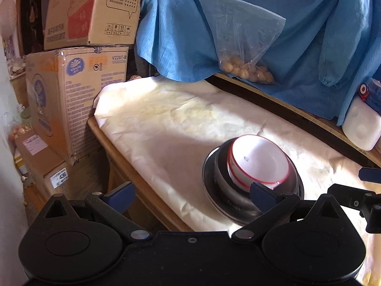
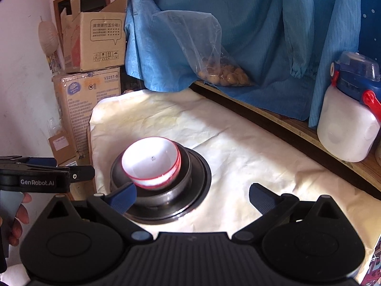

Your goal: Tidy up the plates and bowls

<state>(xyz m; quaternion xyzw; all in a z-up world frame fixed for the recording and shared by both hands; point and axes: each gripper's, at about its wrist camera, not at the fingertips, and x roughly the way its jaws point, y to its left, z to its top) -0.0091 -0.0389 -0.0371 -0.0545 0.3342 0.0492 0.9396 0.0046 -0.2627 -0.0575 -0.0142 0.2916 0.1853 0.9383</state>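
Your left tongs (image 1: 191,194) stand apart and empty at the near edge of the tabletop (image 1: 166,124), their right pad just in front of the stack. Your right tongs (image 2: 193,196) are likewise apart and empty, the left pad close against the stack's near side; whether it touches cannot be told. With both held low and level, they appear placed either to clear the stack or to take hold of it; judged from the nested pile, the sorting looks largely done.

The stack sits mid-tabletop on the pale cloth (image 2: 238,143). At the bottom is a dark plate (image 2: 202,174), flat on the cloth, giving the widest footing. On it rests a steel bowl (image 2: 164,196), and nested in that are white bowls with red rims (image 2: 152,159); at least two red rims show. The white bowls sit slightly tilted, not fully seated; I judge a nudge could rock them.

Farther right, a white jar (image 2: 345,128) with a blue lid stands on the raised ledge, well apart from the stack. At the far side a clear bag (image 2: 212,54) of round pieces leans on the blue cloth (image 2: 262,23). Cartons (image 2: 88,90) are stacked far left, beyond the tabletop.
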